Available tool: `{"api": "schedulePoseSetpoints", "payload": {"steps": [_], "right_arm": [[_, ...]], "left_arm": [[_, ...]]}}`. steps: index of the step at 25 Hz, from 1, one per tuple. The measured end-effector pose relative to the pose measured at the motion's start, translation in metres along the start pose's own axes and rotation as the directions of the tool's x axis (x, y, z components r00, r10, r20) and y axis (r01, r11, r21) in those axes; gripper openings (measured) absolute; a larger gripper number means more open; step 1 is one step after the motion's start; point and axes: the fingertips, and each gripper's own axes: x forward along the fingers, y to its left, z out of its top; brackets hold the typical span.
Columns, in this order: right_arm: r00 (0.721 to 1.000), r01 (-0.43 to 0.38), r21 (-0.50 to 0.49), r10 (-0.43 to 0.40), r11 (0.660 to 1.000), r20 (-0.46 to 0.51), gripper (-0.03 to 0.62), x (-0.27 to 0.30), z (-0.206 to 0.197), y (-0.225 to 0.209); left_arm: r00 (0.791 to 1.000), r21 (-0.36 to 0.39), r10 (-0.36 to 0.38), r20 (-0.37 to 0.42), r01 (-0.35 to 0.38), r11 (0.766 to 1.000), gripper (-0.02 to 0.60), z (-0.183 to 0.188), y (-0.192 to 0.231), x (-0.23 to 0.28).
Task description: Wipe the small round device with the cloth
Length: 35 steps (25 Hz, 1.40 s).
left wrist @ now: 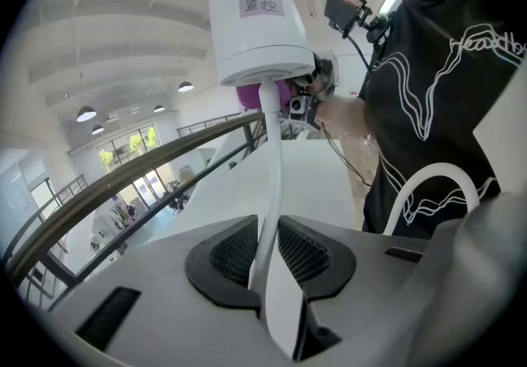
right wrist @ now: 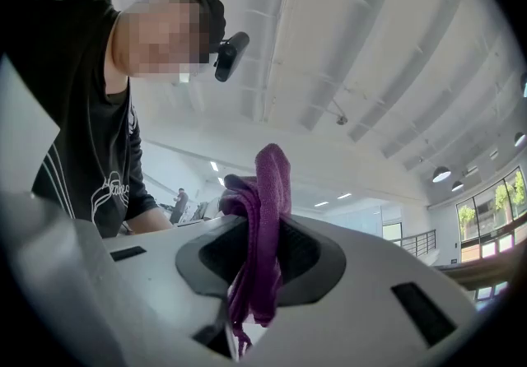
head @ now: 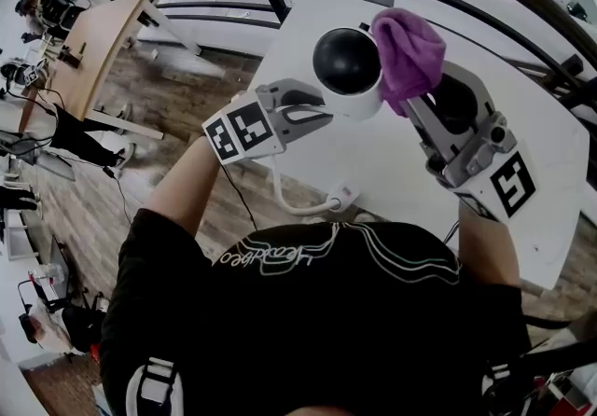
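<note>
White round device point(head: 347, 69) with black dome, purple cloth point(head: 410, 52) bunched against its side

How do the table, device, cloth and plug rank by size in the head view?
1. table
2. device and cloth: look alike, unranked; both are held up nearer the camera
3. plug

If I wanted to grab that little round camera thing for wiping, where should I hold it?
Probably by the thin white cord under its base, coming from below on the left, as the left gripper does. The small round device has a smooth dome, poor for pinching, and this leaves it bare for the cloth.
</note>
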Motion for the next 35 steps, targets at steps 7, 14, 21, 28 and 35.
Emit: {"api": "schedulePoseSetpoints", "payload": {"steps": [7, 14, 21, 28, 35], "right_arm": [[0.998, -0.051, -0.054, 0.050, 0.997, -0.030, 0.072, 0.000, 0.007, 0.014], [0.993, -0.111, -0.097, 0.107, 0.989, -0.043, 0.072, -0.004, 0.007, 0.026], [0.980, -0.187, -0.171, 0.173, 0.967, -0.094, 0.072, -0.008, 0.001, 0.037], [0.957, -0.270, -0.211, 0.236, 0.939, -0.169, 0.072, -0.013, -0.022, 0.059], [0.941, -0.311, -0.175, 0.278, 0.934, -0.191, 0.072, -0.018, -0.042, 0.067]], "left_arm": [[0.999, -0.010, 0.030, -0.013, -0.030, 1.000, 0.072, 0.003, 0.002, -0.005], [0.998, -0.014, 0.057, -0.028, -0.057, 0.998, 0.075, 0.002, 0.001, -0.003], [0.996, -0.016, 0.072, -0.046, -0.073, 0.997, 0.077, 0.005, 0.002, -0.003], [0.995, -0.013, 0.087, -0.044, -0.087, 0.996, 0.077, 0.000, 0.000, -0.005], [0.994, -0.012, 0.100, -0.038, -0.101, 0.995, 0.077, -0.003, 0.002, -0.003]]}}
